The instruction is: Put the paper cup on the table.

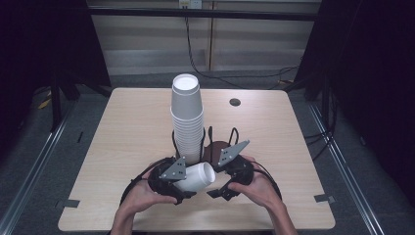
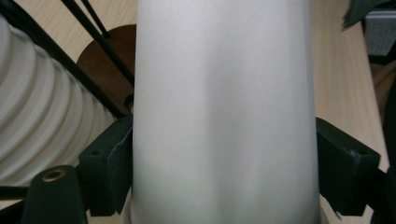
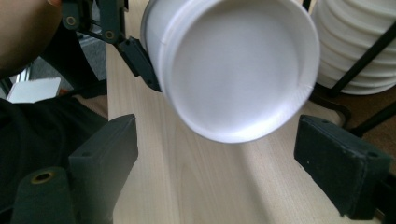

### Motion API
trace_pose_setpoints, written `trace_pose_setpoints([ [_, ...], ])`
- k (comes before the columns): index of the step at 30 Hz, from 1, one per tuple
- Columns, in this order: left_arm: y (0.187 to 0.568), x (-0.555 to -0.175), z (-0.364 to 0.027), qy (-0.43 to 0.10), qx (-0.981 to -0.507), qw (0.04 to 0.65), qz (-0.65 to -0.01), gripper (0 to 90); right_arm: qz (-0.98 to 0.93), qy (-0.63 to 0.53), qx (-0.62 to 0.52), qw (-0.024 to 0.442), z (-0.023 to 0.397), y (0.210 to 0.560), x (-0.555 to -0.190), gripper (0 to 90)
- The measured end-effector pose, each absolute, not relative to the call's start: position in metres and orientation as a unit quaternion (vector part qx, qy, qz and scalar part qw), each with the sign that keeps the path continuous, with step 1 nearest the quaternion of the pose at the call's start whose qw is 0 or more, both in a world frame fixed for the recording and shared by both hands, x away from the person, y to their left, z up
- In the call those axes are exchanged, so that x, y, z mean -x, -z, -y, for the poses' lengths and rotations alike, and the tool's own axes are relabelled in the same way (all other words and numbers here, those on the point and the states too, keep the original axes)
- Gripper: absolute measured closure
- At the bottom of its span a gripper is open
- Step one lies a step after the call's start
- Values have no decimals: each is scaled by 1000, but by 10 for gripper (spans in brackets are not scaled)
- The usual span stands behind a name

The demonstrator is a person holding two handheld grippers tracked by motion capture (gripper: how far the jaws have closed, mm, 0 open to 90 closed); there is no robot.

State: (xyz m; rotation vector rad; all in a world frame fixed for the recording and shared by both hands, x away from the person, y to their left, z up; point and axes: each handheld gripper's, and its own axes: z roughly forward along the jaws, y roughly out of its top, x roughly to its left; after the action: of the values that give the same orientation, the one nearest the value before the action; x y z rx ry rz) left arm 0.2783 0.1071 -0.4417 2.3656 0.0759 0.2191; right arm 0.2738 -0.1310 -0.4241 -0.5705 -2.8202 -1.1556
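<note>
A single white paper cup (image 1: 197, 177) lies on its side just above the table, with my left gripper (image 1: 188, 182) shut on its wall. In the left gripper view the cup (image 2: 224, 112) sits between both pads (image 2: 109, 168). One round end of the cup (image 3: 233, 70) faces my right gripper (image 3: 215, 163), whose jaws stand open and apart from it, a little below. The right gripper (image 1: 219, 188) sits just right of the cup. A tall stack of white cups (image 1: 186, 117) stands right behind, in a black wire holder (image 1: 204, 142) on a brown base (image 1: 216, 149).
The light wooden table (image 1: 122, 147) has a dark round hole (image 1: 235, 102) near its far right. Tape marks (image 1: 323, 198) sit at its near corners. Cables (image 1: 220, 78) trail over the floor behind the table. Both of the person's hands rest near the front edge.
</note>
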Motion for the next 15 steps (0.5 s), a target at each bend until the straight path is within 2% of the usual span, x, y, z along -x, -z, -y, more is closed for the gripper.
trace_pose_setpoints([
  [15,443,-273,-99,-76,-936,343,-9,181,936,316,154,31,117,426,-276,137],
])
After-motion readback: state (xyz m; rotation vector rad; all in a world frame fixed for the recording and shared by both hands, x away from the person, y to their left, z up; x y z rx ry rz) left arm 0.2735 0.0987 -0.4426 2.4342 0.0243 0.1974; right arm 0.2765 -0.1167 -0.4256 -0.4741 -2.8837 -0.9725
